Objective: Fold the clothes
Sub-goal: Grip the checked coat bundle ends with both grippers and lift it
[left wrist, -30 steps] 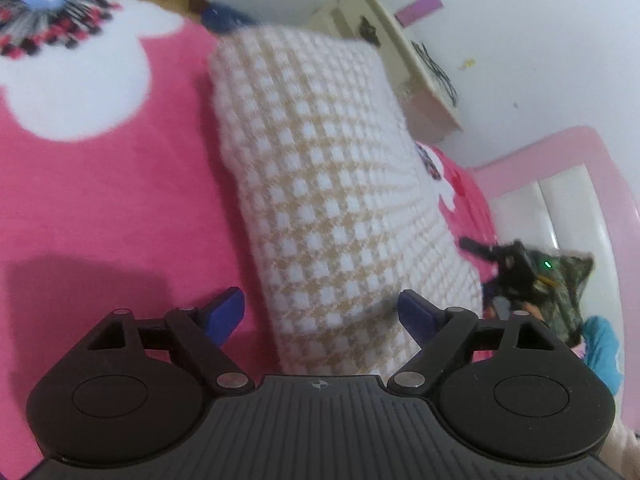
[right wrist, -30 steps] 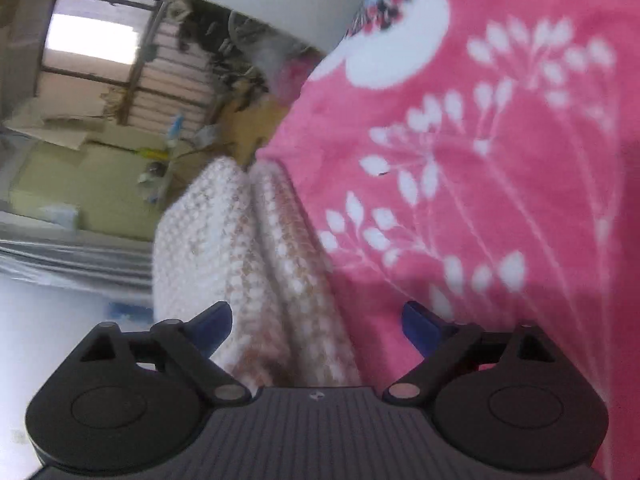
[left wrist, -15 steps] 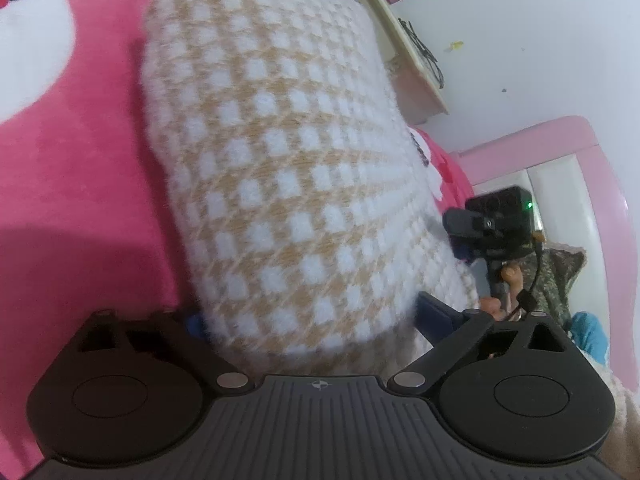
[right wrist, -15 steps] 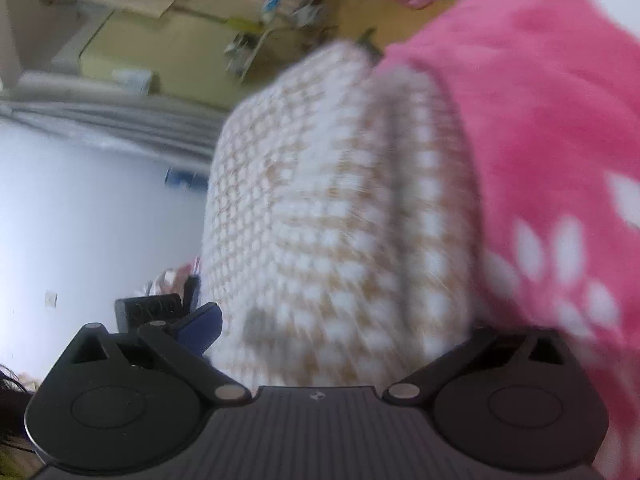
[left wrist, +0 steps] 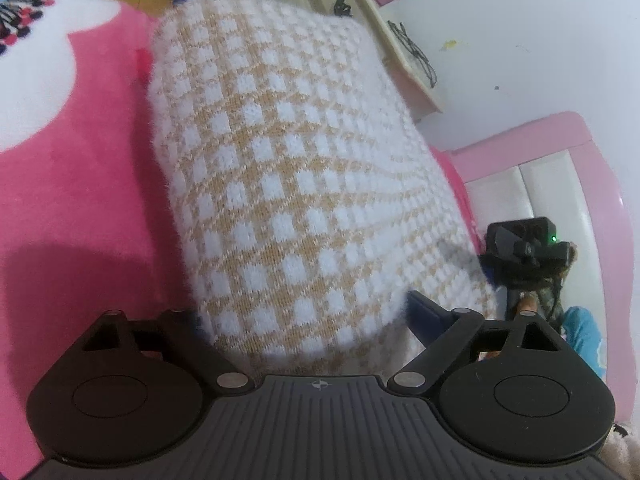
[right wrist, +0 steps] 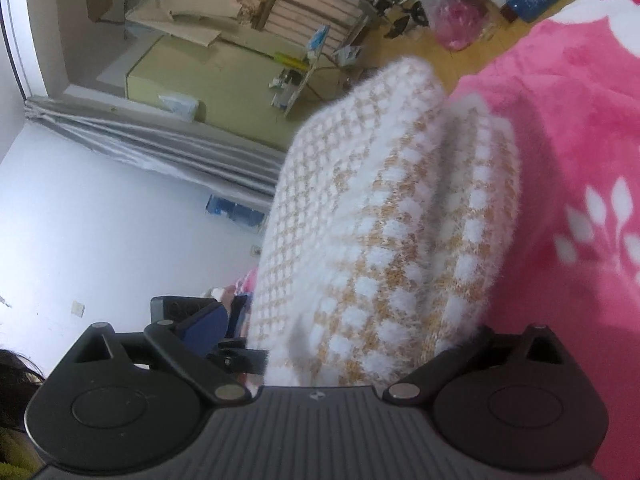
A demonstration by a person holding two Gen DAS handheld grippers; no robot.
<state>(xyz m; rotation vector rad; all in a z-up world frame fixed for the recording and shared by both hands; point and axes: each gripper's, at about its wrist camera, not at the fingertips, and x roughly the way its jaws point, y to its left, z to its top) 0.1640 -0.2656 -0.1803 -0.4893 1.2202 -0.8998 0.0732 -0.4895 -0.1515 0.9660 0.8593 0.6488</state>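
Observation:
A folded white-and-tan checked sweater (left wrist: 280,160) (right wrist: 380,220) hangs as a thick bundle just above the pink flowered blanket (left wrist: 80,180) (right wrist: 580,120), casting a shadow on it. My left gripper (left wrist: 304,312) has one end of the bundle between its closing jaws. The bundle covers its left finger, and its right blue pad (left wrist: 424,316) touches the fuzzy edge. My right gripper (right wrist: 344,324) is at the opposite end. The sweater lies over its hidden right finger, and its left blue pad (right wrist: 204,320) stands apart from the cloth. Each gripper shows small in the other's view.
A pink and white padded headboard (left wrist: 560,132) rises behind the far end of the sweater. A cream shelf with glasses (left wrist: 400,48) hangs on the white wall. Beyond the bed edge are a wooden floor with clutter (right wrist: 460,28) and a grey curtain (right wrist: 160,144).
Both grippers have closed in on the ends of the folded sweater, which now fills both views. The bundle has risen off the blanket. The right gripper has rolled and lifted.

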